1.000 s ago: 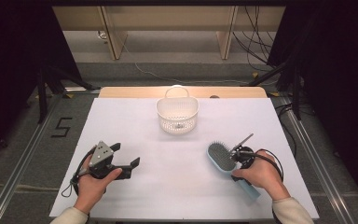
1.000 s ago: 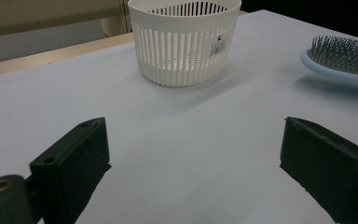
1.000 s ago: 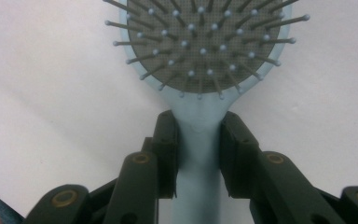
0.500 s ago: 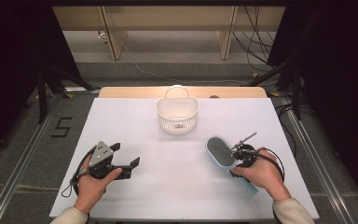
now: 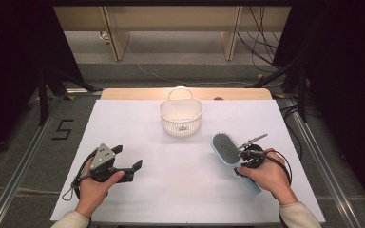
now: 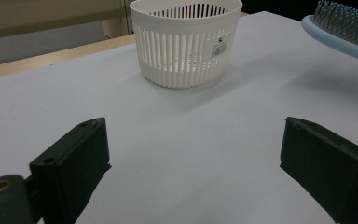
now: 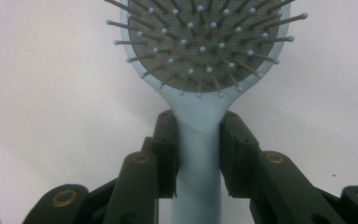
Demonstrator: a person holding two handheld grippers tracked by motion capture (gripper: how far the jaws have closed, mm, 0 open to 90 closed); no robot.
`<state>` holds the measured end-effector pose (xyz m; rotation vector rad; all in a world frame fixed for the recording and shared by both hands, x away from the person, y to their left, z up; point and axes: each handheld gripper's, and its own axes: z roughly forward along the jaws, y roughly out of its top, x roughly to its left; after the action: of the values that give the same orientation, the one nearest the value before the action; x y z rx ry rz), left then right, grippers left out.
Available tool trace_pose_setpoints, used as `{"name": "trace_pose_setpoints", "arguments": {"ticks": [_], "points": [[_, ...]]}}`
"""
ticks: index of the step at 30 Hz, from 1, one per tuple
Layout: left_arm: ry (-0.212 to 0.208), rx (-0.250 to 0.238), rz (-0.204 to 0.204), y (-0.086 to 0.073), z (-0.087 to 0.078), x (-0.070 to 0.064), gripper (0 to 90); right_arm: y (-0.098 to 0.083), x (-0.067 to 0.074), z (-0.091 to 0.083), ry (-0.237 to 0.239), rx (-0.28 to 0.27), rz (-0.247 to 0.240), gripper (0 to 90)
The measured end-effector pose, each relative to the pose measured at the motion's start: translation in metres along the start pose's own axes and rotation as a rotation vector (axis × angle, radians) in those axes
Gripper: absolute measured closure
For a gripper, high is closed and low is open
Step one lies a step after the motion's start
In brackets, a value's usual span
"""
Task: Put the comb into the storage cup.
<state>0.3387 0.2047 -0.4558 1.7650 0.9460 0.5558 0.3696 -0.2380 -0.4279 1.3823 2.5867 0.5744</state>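
A light blue hairbrush (image 5: 225, 148) with grey bristles is held by its handle in my right gripper (image 5: 245, 155), at the table's right front. In the right gripper view both pads (image 7: 168, 149) press on the handle just below the brush head (image 7: 200, 42), so the right gripper (image 7: 198, 149) is shut on it. My left gripper (image 5: 123, 164) rests at the left front, jaws wide apart; in the left gripper view that gripper (image 6: 193, 158) has bare white table between its jaws. A white slotted basket (image 5: 181, 117) stands upright at the middle back, and shows ahead as the basket (image 6: 186, 42) in the left gripper view.
The white table top (image 5: 180, 190) lies on a wooden board (image 5: 123, 93) whose edge shows at the back. Metal rails (image 5: 24, 161) run along both sides. Cables (image 5: 266, 47) lie on the floor behind.
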Motion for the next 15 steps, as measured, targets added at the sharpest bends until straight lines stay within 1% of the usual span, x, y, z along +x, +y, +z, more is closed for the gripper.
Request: {"name": "trace_pose_setpoints", "arguments": {"ticks": [6,15], "points": [[0.000,-0.002,-0.002,0.0000,0.0000,0.0001,7.7,0.0001,-0.0008,-0.0018,0.001,-0.033,0.004,70.5],[0.000,-0.002,-0.002,0.0001,-0.0001,0.0002,7.7,-0.0007,-0.0048,-0.0046,-0.012,-0.091,0.032,70.5]]}}
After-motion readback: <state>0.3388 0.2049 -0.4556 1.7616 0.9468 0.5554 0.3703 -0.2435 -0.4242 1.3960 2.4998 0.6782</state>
